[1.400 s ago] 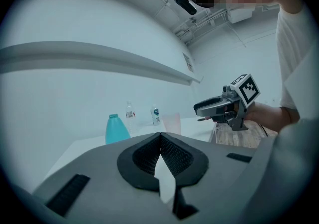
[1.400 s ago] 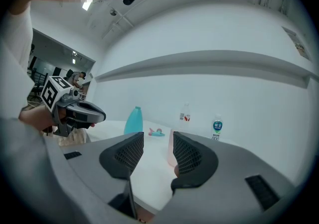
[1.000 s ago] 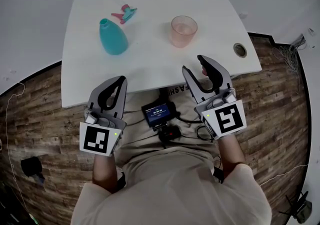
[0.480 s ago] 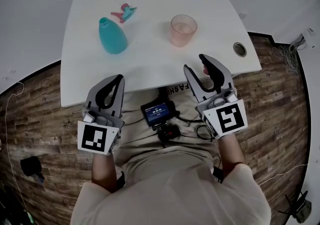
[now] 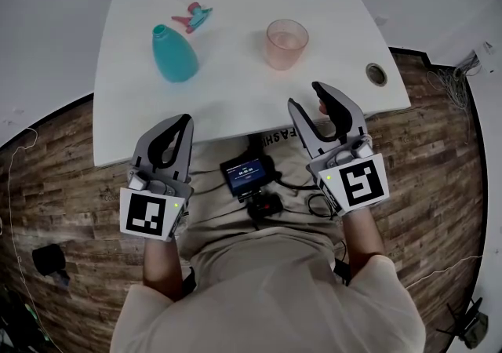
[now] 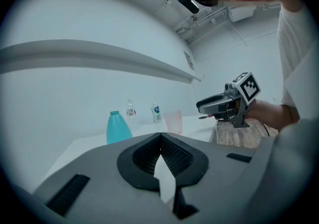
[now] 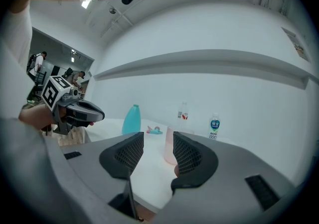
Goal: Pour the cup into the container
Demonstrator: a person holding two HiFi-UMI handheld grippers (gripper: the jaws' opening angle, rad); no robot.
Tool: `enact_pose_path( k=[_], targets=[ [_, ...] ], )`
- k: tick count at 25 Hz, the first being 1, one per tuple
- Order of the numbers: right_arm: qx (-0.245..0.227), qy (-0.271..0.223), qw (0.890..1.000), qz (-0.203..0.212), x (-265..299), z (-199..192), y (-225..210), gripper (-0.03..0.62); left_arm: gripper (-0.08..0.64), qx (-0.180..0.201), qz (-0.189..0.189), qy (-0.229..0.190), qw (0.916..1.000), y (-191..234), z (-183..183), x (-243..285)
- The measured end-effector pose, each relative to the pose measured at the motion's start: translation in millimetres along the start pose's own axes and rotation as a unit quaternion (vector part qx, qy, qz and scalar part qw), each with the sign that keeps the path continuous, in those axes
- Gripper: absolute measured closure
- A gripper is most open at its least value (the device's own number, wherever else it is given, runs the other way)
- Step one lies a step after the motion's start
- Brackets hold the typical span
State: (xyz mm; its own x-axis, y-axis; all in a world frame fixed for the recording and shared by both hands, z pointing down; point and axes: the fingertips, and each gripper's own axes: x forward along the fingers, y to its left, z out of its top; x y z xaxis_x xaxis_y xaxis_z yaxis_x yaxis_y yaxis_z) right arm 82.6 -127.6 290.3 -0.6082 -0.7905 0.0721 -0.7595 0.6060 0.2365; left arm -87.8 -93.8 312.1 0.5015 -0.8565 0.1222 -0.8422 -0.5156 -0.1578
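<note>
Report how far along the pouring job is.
Done: only preparation. The teal bottle stands open on the table, its spray head lying beside it. In hand: nothing. The left gripper is shut and empty, the right gripper open and empty, both at the near table edge, short of the pink cup, which stands upright. Left: grip the cup and pour it into the bottle, presumably the container.

White table [image 5: 235, 104], brown wood-plank floor [image 5: 63, 179], plain white wall [image 7: 214, 29], loose cables [image 5: 452, 83] by the wall.
</note>
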Motion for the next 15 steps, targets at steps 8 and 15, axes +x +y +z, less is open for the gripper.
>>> enact_pose_path(
  k=[8, 15],
  targets=[
    [0.000, 0.003, 1.000, 0.004, 1.1, -3.9, 2.6, 0.408, 0.548, -0.001, 0.001, 0.000, 1.0000, 0.3, -1.8, 0.5],
    [0.001, 0.006, 1.000, 0.005, 1.5, -5.3, 3.0, 0.408, 0.548, 0.006, -0.002, 0.000, 1.0000, 0.9, -4.8, 0.8]
  ],
)
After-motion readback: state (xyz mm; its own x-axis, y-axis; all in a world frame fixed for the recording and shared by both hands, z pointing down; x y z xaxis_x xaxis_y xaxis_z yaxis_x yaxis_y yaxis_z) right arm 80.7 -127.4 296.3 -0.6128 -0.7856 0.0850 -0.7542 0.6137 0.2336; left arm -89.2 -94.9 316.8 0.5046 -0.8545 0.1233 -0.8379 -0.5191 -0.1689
